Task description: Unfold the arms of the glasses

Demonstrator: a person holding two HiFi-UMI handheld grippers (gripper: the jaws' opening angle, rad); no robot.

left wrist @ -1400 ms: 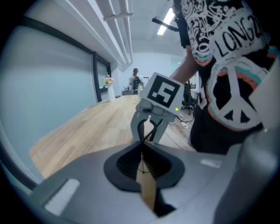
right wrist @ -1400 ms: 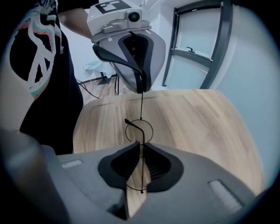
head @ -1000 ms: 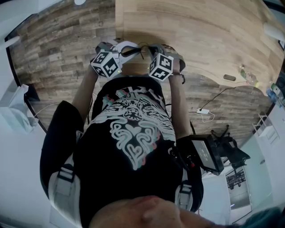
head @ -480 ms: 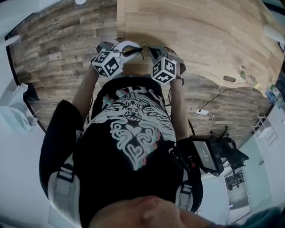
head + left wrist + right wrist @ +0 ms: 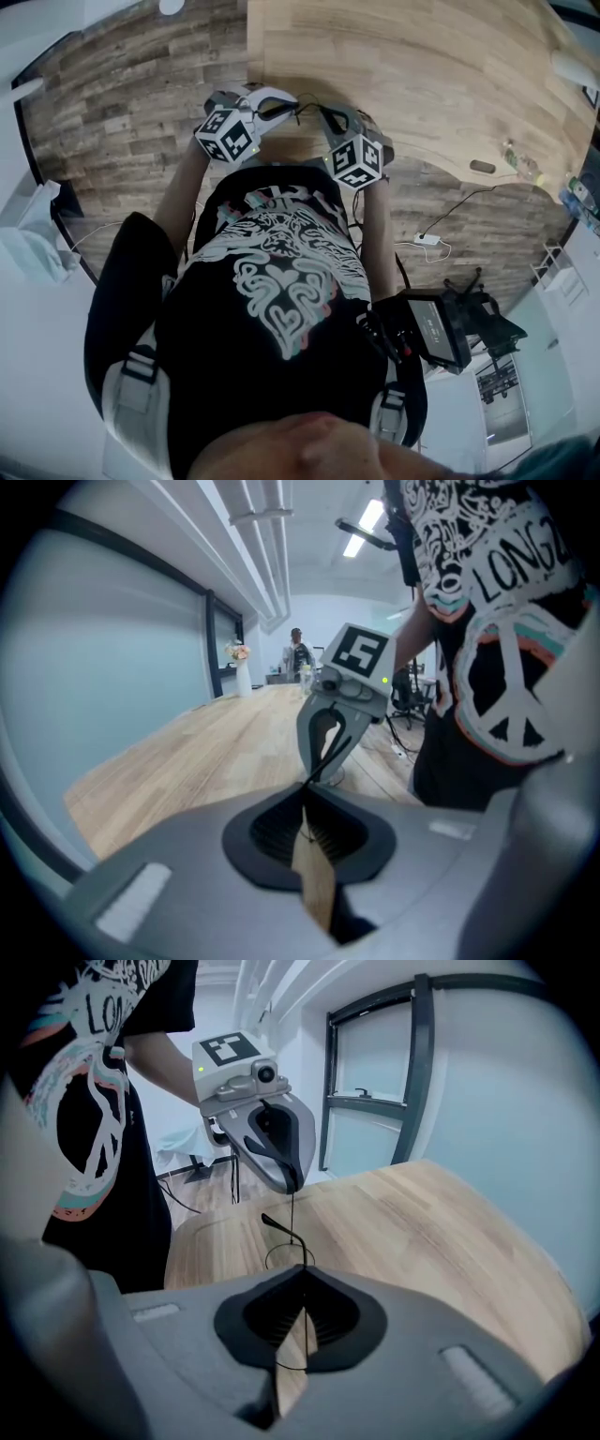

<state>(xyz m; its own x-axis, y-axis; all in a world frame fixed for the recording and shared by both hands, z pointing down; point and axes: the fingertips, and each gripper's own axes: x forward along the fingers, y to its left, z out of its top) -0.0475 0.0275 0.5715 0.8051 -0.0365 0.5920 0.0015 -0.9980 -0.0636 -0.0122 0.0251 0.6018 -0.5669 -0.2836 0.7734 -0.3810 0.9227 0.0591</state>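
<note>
Here, L gripper point(image 5: 305, 803) & R gripper point(image 5: 302, 1288) pinching glasses point(image 5: 279, 1227), over table point(image 5: 422, 1232)

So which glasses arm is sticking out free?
The arm with the thick dark tip, jutting left above the right tongs holding the glasses; the other arm runs up into the left tongs.

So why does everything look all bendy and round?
Head view: a wide lens curves the floor planks and table. Left gripper view: the wall bows, corners go black, and the glasses look fairly sharp. Right gripper view: the window frame bends too.
</note>
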